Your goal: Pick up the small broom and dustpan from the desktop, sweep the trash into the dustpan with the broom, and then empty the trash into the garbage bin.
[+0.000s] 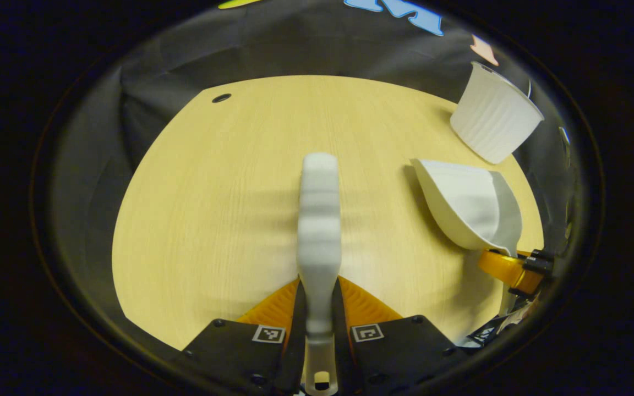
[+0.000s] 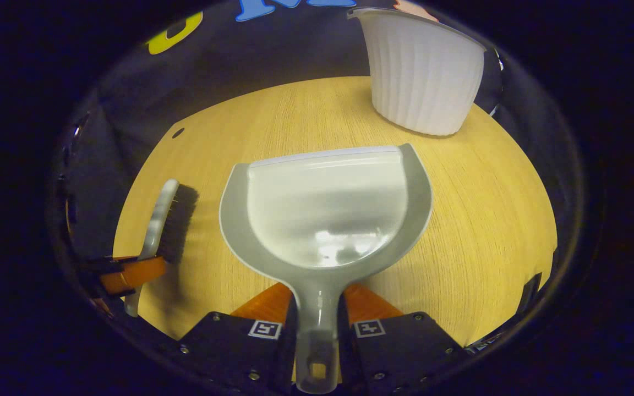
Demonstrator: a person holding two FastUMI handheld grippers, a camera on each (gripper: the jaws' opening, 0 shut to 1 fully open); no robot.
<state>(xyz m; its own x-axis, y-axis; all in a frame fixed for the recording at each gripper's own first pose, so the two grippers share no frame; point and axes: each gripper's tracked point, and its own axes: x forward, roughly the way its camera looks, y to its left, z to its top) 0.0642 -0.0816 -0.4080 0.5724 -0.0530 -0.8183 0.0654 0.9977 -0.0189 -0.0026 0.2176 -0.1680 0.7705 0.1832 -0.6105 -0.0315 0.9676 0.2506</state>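
left gripper point(image 1: 318, 308) clamped on broom point(image 1: 320, 220) handle, brush over the table | right gripper point(image 2: 317, 313) clamped on dustpan point(image 2: 325, 214) handle, pan above the wood table point(image 2: 487, 220) | white ribbed bin point(image 2: 421, 77) at far table edge | black cloth wall point(image 2: 273, 49) behind

Bin point(image 2: 424, 71): on desk point(image 2: 493, 220), behind dustpan point(image 2: 325, 212).
Broom point(image 2: 165, 220): left of dustpan.
Dustpan: between broom and bin.

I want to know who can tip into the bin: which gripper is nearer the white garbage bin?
Right. The right gripper, holding the dustpan, faces the garbage bin just past the pan's lip. The left gripper, holding the broom, sits farther off to the side.
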